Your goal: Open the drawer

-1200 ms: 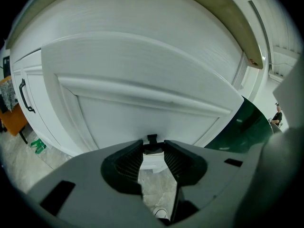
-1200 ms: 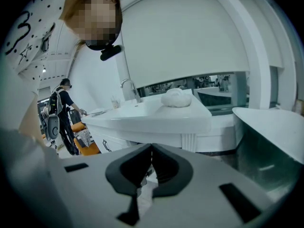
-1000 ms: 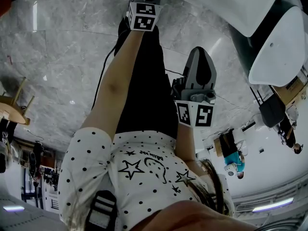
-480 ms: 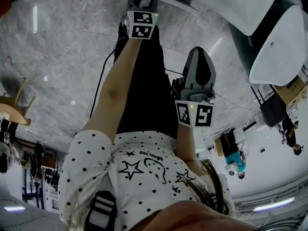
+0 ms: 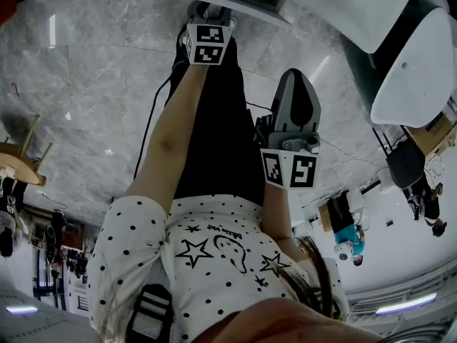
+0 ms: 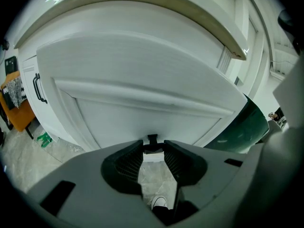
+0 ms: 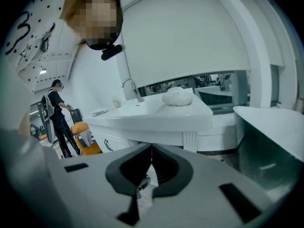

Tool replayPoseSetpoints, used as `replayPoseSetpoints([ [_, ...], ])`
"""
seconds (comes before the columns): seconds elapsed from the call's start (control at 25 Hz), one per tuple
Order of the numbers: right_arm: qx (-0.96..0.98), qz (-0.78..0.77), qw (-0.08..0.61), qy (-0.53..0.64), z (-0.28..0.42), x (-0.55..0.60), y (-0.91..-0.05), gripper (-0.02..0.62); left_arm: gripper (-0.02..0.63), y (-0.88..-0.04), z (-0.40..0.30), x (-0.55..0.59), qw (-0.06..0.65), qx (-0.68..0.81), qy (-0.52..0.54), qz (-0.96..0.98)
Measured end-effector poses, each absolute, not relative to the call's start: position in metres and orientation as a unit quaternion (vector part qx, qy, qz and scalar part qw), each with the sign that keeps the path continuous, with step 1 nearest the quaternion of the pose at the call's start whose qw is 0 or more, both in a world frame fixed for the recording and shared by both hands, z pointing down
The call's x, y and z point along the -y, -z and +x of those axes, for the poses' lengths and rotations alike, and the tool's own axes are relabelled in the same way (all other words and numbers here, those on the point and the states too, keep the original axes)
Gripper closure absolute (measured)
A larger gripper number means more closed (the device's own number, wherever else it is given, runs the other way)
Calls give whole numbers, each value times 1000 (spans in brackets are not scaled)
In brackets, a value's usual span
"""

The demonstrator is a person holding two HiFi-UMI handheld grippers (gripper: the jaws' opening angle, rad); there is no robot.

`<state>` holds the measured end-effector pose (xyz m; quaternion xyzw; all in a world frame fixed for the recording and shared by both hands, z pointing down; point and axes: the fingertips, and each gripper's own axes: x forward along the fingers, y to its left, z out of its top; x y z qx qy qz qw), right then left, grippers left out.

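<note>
No readable text, brand, number or sign anywhere. Shirt [image 5: 214,252] print: one short cursive line above a smiley and stars, too small and warped to read. Marker cube [image 5: 208,43] on the left gripper [image 6: 153,148] and marker cube [image 5: 289,170] on the right gripper [image 7: 151,150]: black-and-white square code patterns only, no letters or digits. Background boxes and signs in the head view are too blurred to read.
</note>
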<state>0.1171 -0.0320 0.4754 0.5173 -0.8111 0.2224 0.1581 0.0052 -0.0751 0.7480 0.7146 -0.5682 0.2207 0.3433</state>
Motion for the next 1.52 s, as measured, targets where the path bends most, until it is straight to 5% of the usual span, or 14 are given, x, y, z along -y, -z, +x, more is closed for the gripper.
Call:
replayPoseSetpoints([
  [1.52, 809, 517, 164, -227, 111, 36, -483, 581, 466, -752, 12, 52, 353, 557, -216, 720],
])
